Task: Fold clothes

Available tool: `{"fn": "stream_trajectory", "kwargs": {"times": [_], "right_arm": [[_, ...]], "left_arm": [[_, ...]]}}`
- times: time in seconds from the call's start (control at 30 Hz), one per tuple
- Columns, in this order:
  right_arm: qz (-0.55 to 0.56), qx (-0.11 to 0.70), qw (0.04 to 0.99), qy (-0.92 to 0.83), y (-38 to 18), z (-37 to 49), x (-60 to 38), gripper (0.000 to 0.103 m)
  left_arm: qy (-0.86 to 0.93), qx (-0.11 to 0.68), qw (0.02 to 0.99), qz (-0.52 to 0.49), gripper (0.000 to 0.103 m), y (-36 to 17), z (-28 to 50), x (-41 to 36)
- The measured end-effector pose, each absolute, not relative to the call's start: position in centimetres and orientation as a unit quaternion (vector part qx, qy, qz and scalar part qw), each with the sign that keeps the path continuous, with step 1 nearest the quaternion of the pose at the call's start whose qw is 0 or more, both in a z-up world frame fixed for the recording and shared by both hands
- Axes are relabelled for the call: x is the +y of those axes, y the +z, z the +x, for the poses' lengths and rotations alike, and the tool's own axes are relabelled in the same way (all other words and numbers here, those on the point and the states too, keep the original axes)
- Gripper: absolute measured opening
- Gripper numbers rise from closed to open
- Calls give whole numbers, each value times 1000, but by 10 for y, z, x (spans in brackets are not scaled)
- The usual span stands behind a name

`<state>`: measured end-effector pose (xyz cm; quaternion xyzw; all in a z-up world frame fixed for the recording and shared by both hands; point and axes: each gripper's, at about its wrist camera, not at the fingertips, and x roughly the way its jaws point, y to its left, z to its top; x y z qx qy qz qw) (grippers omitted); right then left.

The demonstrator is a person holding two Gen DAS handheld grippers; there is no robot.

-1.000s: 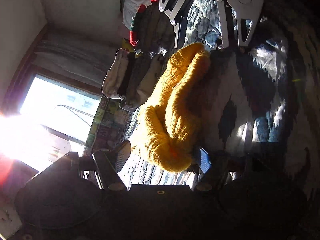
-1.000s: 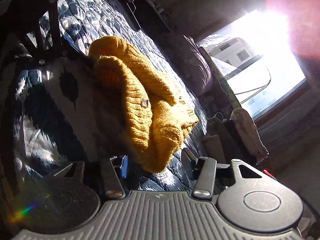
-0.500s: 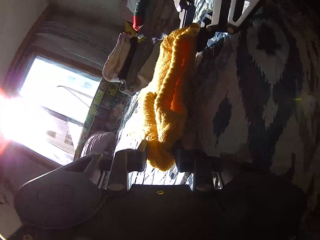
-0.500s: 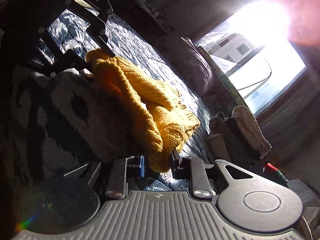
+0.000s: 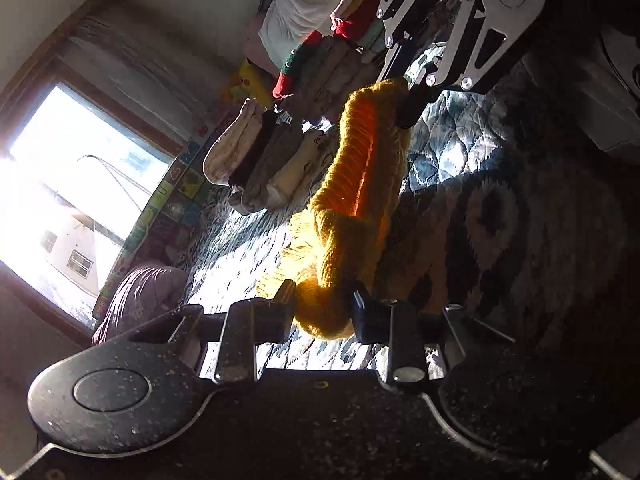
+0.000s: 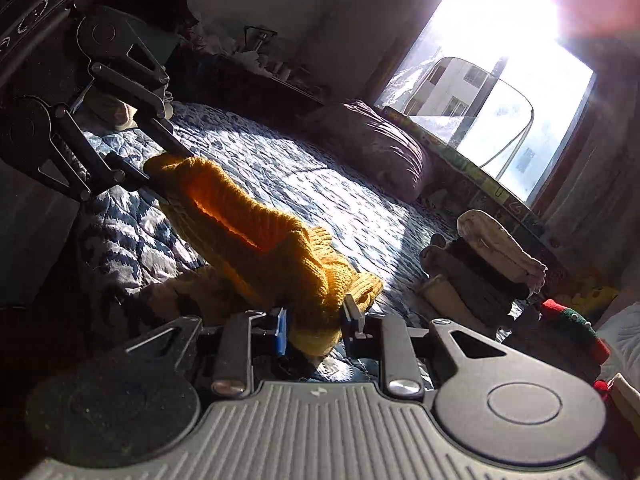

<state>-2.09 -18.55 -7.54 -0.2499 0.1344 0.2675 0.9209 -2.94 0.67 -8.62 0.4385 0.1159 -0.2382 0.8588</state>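
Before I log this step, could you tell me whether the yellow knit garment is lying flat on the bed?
No, the yellow knit garment hangs stretched between both hand-held grippers above the quilt.

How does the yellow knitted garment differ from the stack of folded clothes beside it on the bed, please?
The yellow knitted garment is held up between the left gripper and right gripper, one at each end; the stack of folded clothes rests on the quilt, untouched. The garment is one bright piece bunched in a loose roll; the stack is several flat folded pieces in cream, brown and dark tones.
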Motion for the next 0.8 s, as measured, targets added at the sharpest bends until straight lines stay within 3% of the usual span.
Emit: {"fn": "stream_trajectory", "kwargs": {"times": [0.27,0.67,0.73,0.8], "right_arm": [[20,202,940,273,-58,107,-221,27],[281,334,873,220,-155,249,-236,26],[295,335,871,208,-165,253,-235,41],[301,320,876,199,-168,249,-236,49]], "left_arm": [[-282,174,931,151,28,-43,74,54],[-253,287,897,-222,28,-108,224,101],[-228,312,882,-269,28,-125,239,109],[-209,337,872,-287,33,-137,248,113]]}}
